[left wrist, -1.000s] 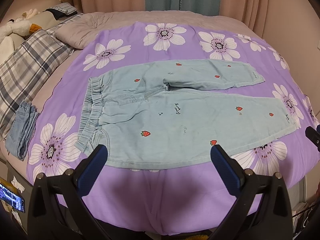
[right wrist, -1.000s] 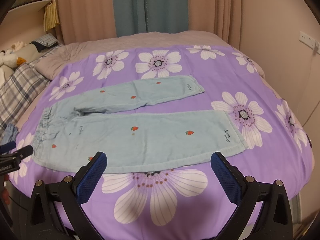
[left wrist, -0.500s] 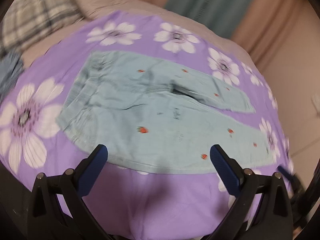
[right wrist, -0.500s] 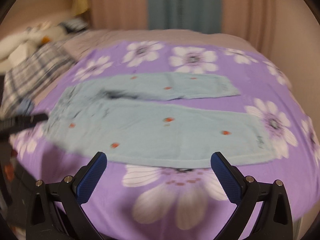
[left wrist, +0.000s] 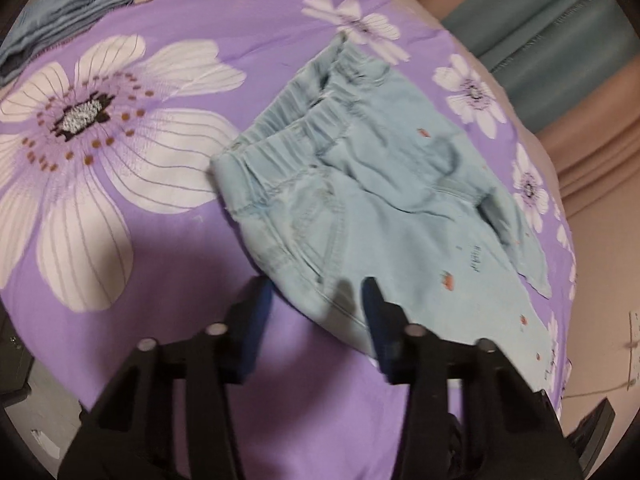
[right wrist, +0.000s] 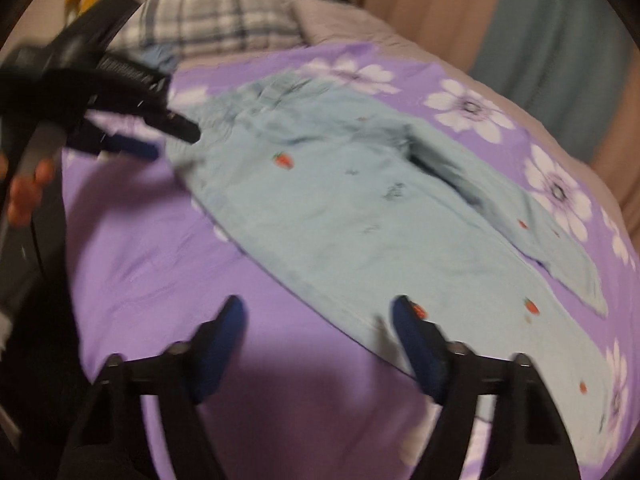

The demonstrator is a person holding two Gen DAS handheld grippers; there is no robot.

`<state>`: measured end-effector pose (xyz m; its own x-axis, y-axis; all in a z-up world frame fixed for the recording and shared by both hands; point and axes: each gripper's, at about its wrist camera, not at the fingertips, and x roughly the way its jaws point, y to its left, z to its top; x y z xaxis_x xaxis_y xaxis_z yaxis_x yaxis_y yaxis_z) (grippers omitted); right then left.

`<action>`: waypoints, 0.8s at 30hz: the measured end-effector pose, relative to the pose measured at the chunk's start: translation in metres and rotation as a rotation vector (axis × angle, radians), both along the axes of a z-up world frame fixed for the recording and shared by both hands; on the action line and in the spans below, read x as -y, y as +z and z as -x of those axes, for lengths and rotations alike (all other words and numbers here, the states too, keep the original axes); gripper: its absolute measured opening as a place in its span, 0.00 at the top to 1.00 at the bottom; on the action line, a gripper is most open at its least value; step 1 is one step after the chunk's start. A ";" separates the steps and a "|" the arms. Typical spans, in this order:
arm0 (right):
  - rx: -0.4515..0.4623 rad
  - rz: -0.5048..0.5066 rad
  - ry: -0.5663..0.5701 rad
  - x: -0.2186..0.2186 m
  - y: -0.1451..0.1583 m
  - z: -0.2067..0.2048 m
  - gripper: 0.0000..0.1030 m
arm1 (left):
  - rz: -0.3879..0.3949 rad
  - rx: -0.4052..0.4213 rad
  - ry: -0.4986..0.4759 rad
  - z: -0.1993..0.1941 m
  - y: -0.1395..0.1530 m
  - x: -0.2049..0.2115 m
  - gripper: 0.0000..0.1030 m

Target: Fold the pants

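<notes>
Light blue pants (left wrist: pixel 372 200) with small strawberry prints lie flat on the purple flowered bedspread (left wrist: pixel 172 32), elastic waistband toward the left. My left gripper (left wrist: pixel 316 300) is open, its jaws straddling the near hip corner of the pants just below the waistband. My right gripper (right wrist: pixel 320 316) is open at the near edge of the front leg of the pants (right wrist: pixel 340 208), its right finger over the cloth. The left gripper also shows in the right wrist view (right wrist: pixel 172 136), at the waistband end. Both views are blurred.
A folded stack of blue-grey garments (left wrist: pixel 68 8) lies at the bedspread's far left edge. A plaid pillow (right wrist: pixel 208 16) and soft toys sit at the head of the bed. Teal and pink curtains (left wrist: pixel 560 20) hang behind. The bed edge runs close under both grippers.
Both grippers have dropped low and moved left toward the pants' near edge. The left one now straddles the hip corner; its jaws look narrower than before. The pants lie as before.
</notes>
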<state>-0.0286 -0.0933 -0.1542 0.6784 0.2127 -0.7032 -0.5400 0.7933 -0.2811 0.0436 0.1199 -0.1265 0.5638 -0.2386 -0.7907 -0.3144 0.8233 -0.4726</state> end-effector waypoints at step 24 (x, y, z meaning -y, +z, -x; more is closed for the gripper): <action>-0.086 -0.005 0.162 -0.026 0.006 -0.008 0.70 | -0.284 0.020 -0.098 0.018 0.024 -0.016 0.57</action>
